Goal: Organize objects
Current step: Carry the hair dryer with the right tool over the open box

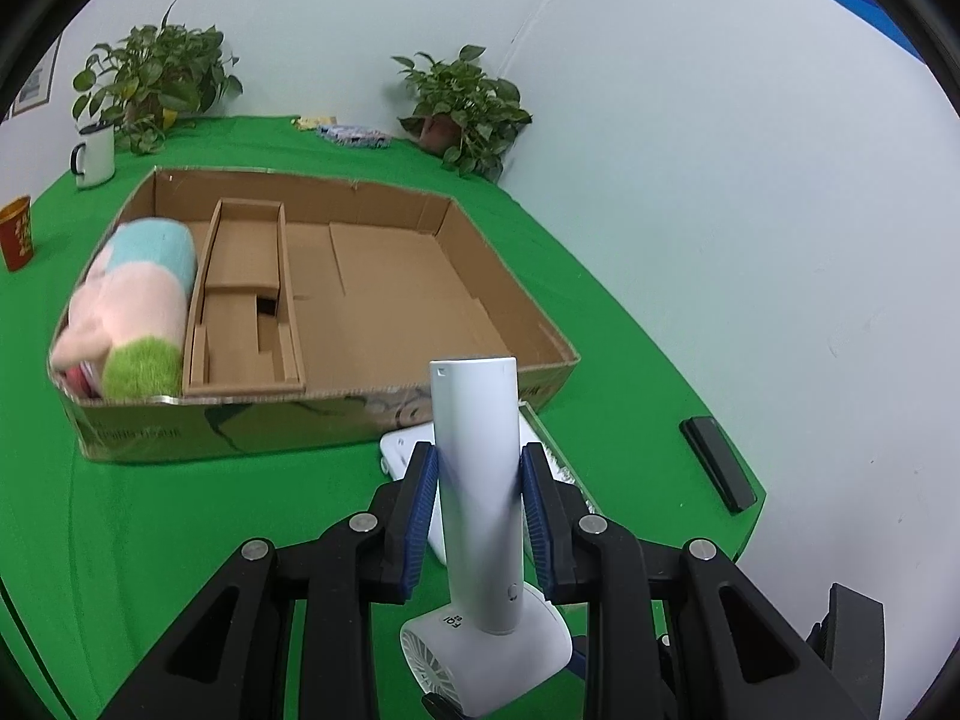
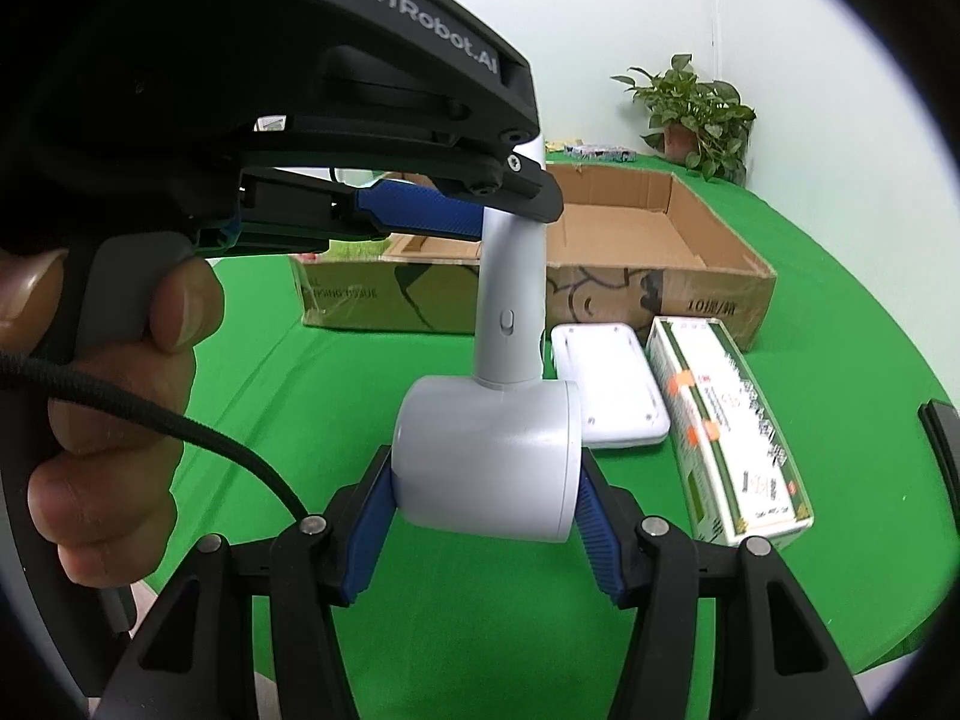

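Observation:
A white handheld fan (image 1: 477, 480) is held above the green table, in front of the cardboard box (image 1: 324, 414). My left gripper (image 1: 480, 480) is shut on the fan's handle. My right gripper (image 2: 486, 480) is shut on the fan's round head (image 2: 486, 456); the handle (image 2: 510, 300) rises from it into the left gripper's blue pads (image 2: 420, 216). The box (image 2: 660, 282) holds a pastel plush toy (image 1: 132, 312) at its left end and a cardboard insert (image 1: 246, 300).
A white flat case (image 2: 609, 384) and a green-and-white carton (image 2: 726, 426) lie on the table before the box. A black device (image 1: 717, 462) lies near the right edge. A mug (image 1: 96, 153), a red cup (image 1: 17, 231) and two potted plants (image 1: 465, 108) stand at the back.

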`<state>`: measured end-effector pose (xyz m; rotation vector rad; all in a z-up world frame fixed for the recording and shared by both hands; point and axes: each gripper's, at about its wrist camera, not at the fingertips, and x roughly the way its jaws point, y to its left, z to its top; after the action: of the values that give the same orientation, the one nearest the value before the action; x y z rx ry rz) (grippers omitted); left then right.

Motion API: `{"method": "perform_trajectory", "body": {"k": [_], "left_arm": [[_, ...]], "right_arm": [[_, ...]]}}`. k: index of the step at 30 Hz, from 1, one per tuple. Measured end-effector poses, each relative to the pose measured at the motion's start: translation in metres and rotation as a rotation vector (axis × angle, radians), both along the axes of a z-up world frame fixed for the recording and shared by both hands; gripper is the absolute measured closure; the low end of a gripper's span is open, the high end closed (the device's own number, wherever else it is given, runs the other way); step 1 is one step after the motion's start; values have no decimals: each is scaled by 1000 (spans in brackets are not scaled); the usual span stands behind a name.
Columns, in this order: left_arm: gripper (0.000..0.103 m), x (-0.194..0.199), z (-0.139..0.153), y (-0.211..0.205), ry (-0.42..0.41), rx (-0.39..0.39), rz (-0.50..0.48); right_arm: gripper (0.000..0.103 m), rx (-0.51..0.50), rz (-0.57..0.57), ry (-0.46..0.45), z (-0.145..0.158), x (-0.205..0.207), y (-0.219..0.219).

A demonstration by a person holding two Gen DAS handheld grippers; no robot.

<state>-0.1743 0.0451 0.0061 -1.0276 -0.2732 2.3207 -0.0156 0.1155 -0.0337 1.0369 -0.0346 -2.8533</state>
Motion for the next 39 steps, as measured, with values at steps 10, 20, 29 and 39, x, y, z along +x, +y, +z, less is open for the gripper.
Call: {"method": "perform_trajectory", "body": {"k": [10,20,29,39], "left_arm": [[78,-5,44,-4,55,-2,8],[78,-12,107,-10,134,-8,41],[78,-38,162,-2,174,-37,57],[78,-115,177,24,92,-80,43]], "right_arm": [[47,-2,0,52,28,-12,-3],[47,0,30,107,74,-32,-4],[47,-15,54,151,108,-64,1],[48,-28,49,80,115,-122,14]]}}
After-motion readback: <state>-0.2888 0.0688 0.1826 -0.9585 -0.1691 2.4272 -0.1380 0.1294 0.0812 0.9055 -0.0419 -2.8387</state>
